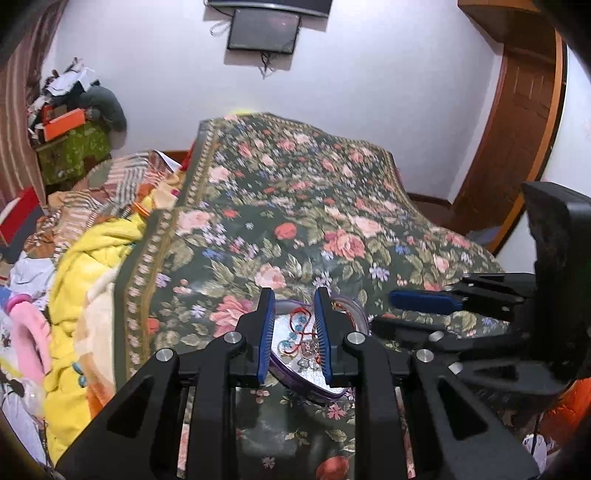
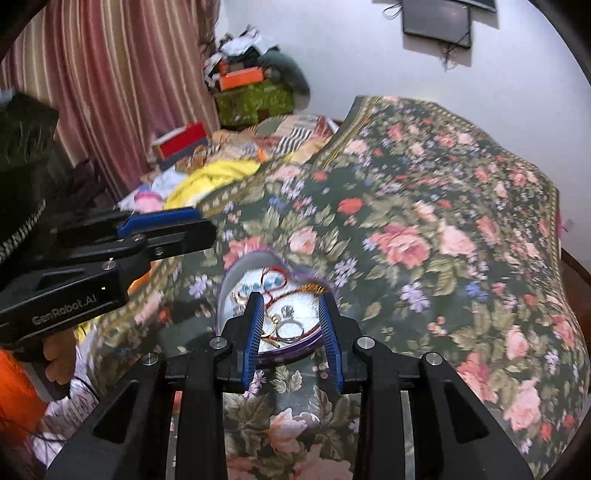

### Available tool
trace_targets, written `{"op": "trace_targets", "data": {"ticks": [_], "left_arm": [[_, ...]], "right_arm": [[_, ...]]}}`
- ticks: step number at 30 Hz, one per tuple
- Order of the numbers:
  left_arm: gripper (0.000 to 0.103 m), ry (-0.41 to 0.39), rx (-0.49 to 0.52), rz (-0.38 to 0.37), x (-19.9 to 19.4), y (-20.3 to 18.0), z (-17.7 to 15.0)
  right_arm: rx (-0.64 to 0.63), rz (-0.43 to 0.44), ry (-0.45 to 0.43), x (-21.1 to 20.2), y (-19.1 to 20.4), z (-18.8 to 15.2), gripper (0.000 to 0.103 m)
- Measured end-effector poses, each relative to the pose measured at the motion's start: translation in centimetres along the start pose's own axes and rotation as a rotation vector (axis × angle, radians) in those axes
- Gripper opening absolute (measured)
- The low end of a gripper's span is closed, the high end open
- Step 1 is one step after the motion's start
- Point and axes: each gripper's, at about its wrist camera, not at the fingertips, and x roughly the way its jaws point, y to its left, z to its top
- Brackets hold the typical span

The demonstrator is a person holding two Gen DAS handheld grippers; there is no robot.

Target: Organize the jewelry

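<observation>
Both claws hang over the heart-shaped tray (image 2: 236,273) of jewelry on the bed's (image 2: 443,206) near edge: left claw (image 1: 293,334) and right claw (image 2: 291,334) each slightly spread, pinching nothing. Rings (image 2: 290,328) lie straight ahead of the right claw, which looks nearer.

One heart-shaped tin (image 2: 236,275) is lying on one floral bedspread (image 2: 424,206), holding at least two rings (image 2: 290,328); the rest of the jewelry is too tangled to count. Two grippers are showing: left gripper (image 1: 293,328), right gripper (image 2: 291,332). Two screens (image 1: 263,34) are hanging on the wall.
</observation>
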Motion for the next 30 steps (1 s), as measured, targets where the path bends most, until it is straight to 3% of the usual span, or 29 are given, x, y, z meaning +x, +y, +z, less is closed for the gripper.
{"op": "trace_targets", "data": {"ticks": [8,15,16,20,22,24,28,30], "left_arm": [[0.020,-0.160,0.038,0.059,-7.0,-1.9,1.0],[0.020,-0.344,0.084,0.114,-14.2,-5.0,0.9],[0.020,-0.367,0.087,0.120,-15.2,-5.5,0.8],[0.022,-0.431,0.103,0.134,-18.3,-7.0,-0.2],[0.027,-0.454,0.095,0.137,-19.4,-7.4,-0.7],[0.043,-0.470,0.078,0.128,-20.4,-7.5,-1.2],[0.057,-0.500,0.052,0.152,-22.1,-7.5,-1.8],[0.067,-0.512,0.050,0.173,-22.3,-7.5,-2.0]], "right_arm": [[0.061,-0.042,-0.198,-7.6,0.7,1.1,0.028],[0.049,-0.092,-0.384,-14.5,3.9,0.9,0.028],[0.045,-0.099,-0.415,-15.6,4.6,0.7,0.030],[0.056,-0.112,-0.510,-18.3,6.3,-0.2,0.058],[0.061,-0.131,-0.557,-19.5,7.2,-0.8,0.062],[0.064,-0.154,-0.583,-20.2,7.7,-1.1,0.065],[0.091,-0.190,-0.626,-21.3,8.0,-1.9,0.084],[0.099,-0.206,-0.640,-21.7,8.0,-2.1,0.087]]}}
